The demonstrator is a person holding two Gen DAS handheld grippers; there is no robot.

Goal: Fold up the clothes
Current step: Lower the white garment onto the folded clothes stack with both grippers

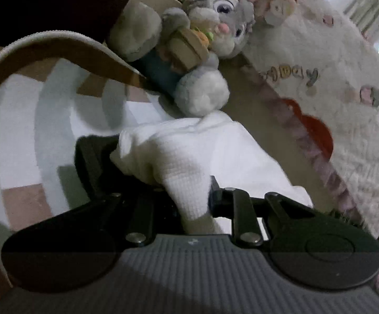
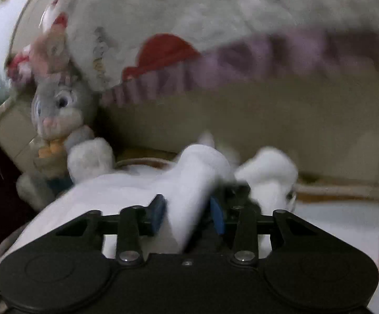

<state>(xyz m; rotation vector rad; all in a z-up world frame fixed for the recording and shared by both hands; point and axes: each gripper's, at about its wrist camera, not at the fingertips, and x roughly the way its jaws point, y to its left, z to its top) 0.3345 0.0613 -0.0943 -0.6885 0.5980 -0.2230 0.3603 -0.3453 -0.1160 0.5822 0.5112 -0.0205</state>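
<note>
Between both tongs, white cloth (image 1: 179, 157): left tongs (image 1: 186, 198) clamped on it, fingertips buried; right tongs (image 2: 188, 216) apart, view blurred.

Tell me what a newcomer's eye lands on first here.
The grey plush rabbit propped at the far edge of the rug, against the fluffy white blanket. Next, the white cloth bunched between the fingers of the left hand-held gripper; in the right wrist view it also runs through the right hand-held gripper.
</note>
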